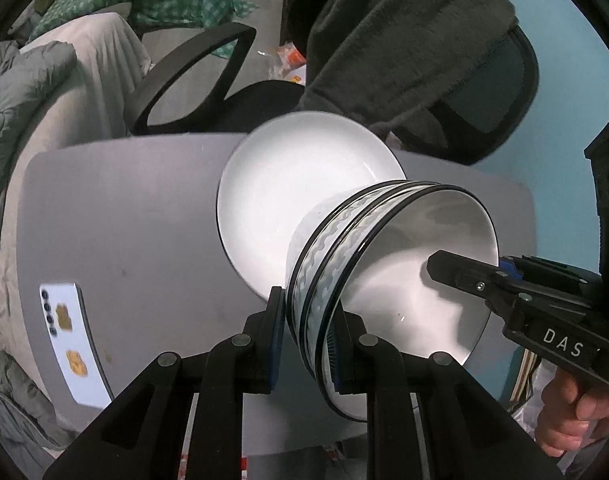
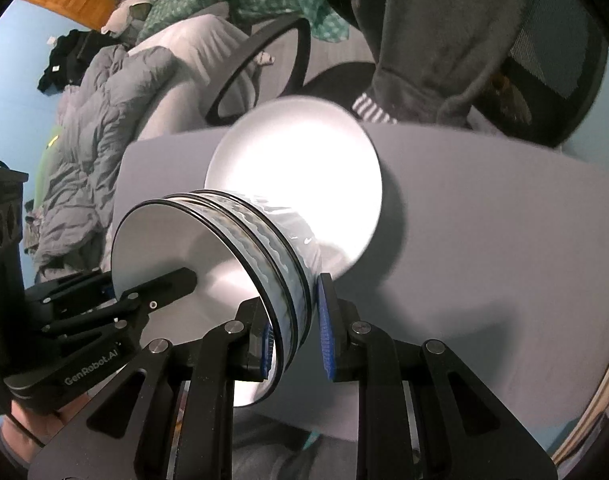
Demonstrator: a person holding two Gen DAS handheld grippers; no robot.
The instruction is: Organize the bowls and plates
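Left wrist: claw clamps bowls.

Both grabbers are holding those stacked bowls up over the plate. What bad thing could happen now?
1. The stacked bowls are held only by their rims, the left gripper on one side and the right gripper on the other, so they might slip out.
2. The white plate lies right beneath, so falling bowls could chip it.

stack of white bowls with black rims and a blue wavy band, nested tight, tipped on its side above a white plate. plate lying flat on the grey table, black-edged, empty.
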